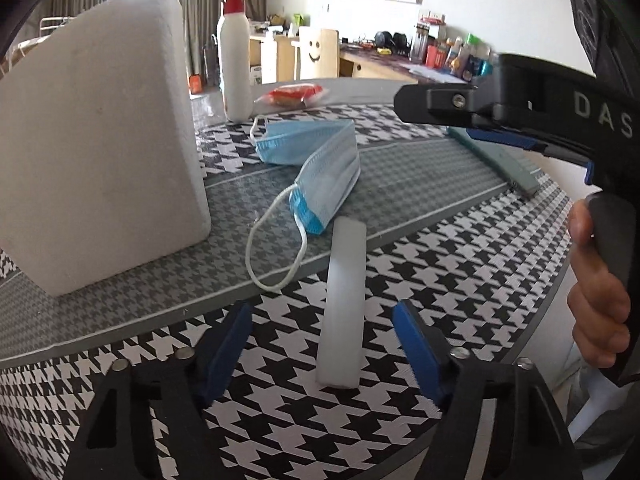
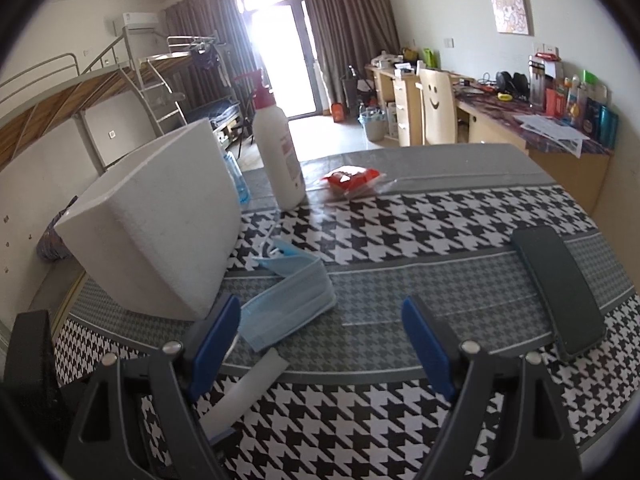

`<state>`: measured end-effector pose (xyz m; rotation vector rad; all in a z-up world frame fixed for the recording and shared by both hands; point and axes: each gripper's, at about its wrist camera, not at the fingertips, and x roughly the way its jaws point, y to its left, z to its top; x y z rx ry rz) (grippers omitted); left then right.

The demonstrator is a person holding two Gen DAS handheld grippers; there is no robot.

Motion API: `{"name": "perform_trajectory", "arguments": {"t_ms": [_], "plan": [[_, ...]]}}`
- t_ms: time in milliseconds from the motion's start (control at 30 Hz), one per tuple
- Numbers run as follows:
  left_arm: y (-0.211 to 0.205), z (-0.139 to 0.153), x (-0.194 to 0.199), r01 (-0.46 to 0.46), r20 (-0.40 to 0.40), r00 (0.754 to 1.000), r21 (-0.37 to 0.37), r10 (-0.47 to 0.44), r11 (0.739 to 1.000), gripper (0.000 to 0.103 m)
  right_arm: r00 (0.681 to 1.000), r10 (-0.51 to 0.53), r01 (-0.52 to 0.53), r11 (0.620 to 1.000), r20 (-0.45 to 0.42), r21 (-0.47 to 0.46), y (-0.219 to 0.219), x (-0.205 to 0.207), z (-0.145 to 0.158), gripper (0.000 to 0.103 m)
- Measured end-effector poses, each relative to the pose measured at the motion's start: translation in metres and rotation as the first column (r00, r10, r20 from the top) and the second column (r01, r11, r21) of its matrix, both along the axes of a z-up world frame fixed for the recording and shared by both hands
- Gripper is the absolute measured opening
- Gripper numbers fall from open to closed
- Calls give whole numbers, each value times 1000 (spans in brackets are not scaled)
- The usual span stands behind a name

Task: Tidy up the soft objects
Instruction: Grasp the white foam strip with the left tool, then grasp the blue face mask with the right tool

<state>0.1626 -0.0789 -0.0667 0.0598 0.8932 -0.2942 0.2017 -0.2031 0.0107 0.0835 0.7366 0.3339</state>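
A white foam box (image 1: 100, 152) stood on the houndstooth table (image 1: 460, 280). Beside it lay a folded blue face mask (image 1: 320, 176), and just below that a pale translucent strip (image 1: 344, 304). The left gripper (image 1: 322, 340) straddled the strip, pads apart, not touching it. The right gripper (image 2: 322, 344) hung spread above the mask, gripping nothing.

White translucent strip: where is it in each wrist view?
Left wrist: white strip lies centre-bottom, between the open left tongs, untouched.
Right wrist: strip sits bottom left, partly behind the right tongs' left finger.
Shared landmark: blue face mask, just beyond the strip's far end.
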Motion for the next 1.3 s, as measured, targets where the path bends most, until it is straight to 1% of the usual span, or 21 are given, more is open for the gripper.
{"name": "perform_trajectory", "arguments": {"t_ms": [100, 133, 167, 233, 433, 500, 533, 567, 733, 833, 867, 933, 967, 1000, 1200, 1300], "plan": [[-4, -3, 0, 3, -8, 1000, 22, -3, 1000, 63, 1000, 5, -5, 1000, -22, 3, 3, 4, -4, 86], [-5, -5, 0, 5, -10, 1000, 28, -5, 1000, 56, 1000, 5, -5, 1000, -26, 2, 3, 6, -5, 86], [-5, -6, 0, 7, -13, 1000, 33, -6, 999, 53, 1000, 6, -6, 1000, -30, 1, 5, 7, -6, 86], [-7, -6, 0, 8, -6, 1000, 42, -8, 999, 51, 999, 9, -9, 1000, -36, -1, 6, 8, -8, 86], [-13, -6, -3, 9, 2, 1000, 63, -9, 998, 36, 999, -2, 3, 1000, -53, 7, 5, 12, -11, 86], [-19, -7, -7, 16, 14, 1000, 94, -17, 995, 32, 999, -2, 3, 1000, -53, 14, 4, 12, -10, 86], [-21, -6, -8, 27, 13, 1000, 94, -28, 995, 26, 999, -3, 3, 1000, -50, 13, 5, 12, -9, 86], [-22, -6, -10, 29, 12, 999, 96, -30, 995, 24, 999, -4, 4, 1000, -43, 11, 5, 11, -8, 86], [-20, -7, -10, 26, 5, 1000, 85, -27, 996, 20, 999, -7, 8, 1000, -42, 12, 6, 9, -8, 86], [-21, -7, -12, 32, 13, 999, 95, -34, 995, 17, 999, -11, 12, 1000, -46, 11, 6, 9, -9, 86], [-20, -5, -13, 32, 16, 999, 90, -34, 995, 13, 999, -12, 13, 1000, -48, 12, 6, 9, -9, 86], [-15, 1, -15, 33, 12, 999, 54, -34, 998, 10, 999, -16, 16, 1000, -50, 7, 6, 9, -9, 86], [-12, 2, -16, 48, 2, 999, 27, -48, 998, 10, 999, -18, 18, 1000, -48, 4, 6, 9, -9, 86], [-10, 3, -16, 51, 3, 999, 19, -51, 999, 10, 999, -19, 19, 1000, -47, 3, 6, 9, -8, 86], [6, 15, -26, 54, 49, 997, -11, -53, 998, 10, 999, -13, 13, 1000, -49, -1, 14, 11, -7, 86], [17, 23, -32, 39, 71, 997, -18, -38, 999, 10, 999, -7, 6, 1000, -53, -4, 20, 12, -8, 86]]}}
